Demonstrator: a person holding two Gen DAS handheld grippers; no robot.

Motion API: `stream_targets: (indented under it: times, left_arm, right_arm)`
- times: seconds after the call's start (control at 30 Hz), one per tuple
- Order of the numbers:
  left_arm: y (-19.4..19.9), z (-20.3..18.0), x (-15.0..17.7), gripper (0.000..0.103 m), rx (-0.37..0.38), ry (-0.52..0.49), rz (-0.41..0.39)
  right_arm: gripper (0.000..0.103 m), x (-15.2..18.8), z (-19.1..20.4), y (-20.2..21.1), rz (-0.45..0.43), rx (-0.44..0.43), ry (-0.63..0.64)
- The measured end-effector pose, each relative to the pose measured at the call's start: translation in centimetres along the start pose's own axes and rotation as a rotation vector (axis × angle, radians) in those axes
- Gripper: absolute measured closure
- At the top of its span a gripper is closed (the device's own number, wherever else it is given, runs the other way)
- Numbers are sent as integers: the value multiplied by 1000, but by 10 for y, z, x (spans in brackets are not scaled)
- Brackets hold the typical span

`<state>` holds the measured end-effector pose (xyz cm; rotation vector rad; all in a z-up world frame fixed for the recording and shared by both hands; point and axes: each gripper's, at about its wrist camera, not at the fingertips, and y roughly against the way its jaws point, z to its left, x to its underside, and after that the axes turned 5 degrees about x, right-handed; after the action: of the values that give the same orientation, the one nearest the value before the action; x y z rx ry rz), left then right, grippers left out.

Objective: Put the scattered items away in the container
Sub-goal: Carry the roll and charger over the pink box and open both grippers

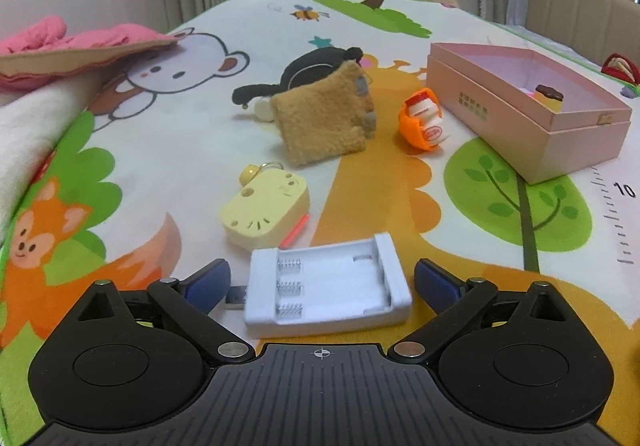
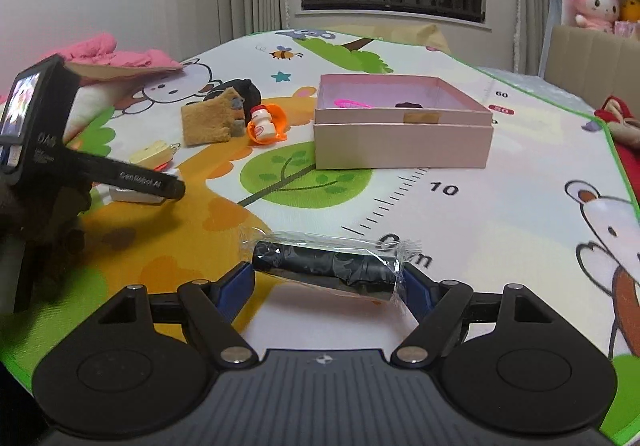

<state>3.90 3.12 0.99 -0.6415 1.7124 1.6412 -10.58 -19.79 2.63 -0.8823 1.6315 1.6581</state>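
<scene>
Black roll [image 2: 326, 270] lying crosswise between right jaws, pinched at both ends; left jaws wide around white tray [image 1: 326, 292], not touching.

Battery holder [image 1: 326, 288] before cheese toy [image 1: 266, 208]

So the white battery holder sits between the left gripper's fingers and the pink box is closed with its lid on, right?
Not quite. The pink box is open, with small items inside, as the right wrist view shows. The white battery holder does sit between the left gripper fingers.
</scene>
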Motion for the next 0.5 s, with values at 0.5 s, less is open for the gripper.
stream_targets:
  times: [0.5]
  left_arm:
    - [81,-28,42,21,204,-65,-30]
  right_arm:
    - [25,9,-16,7,-12,2,-14]
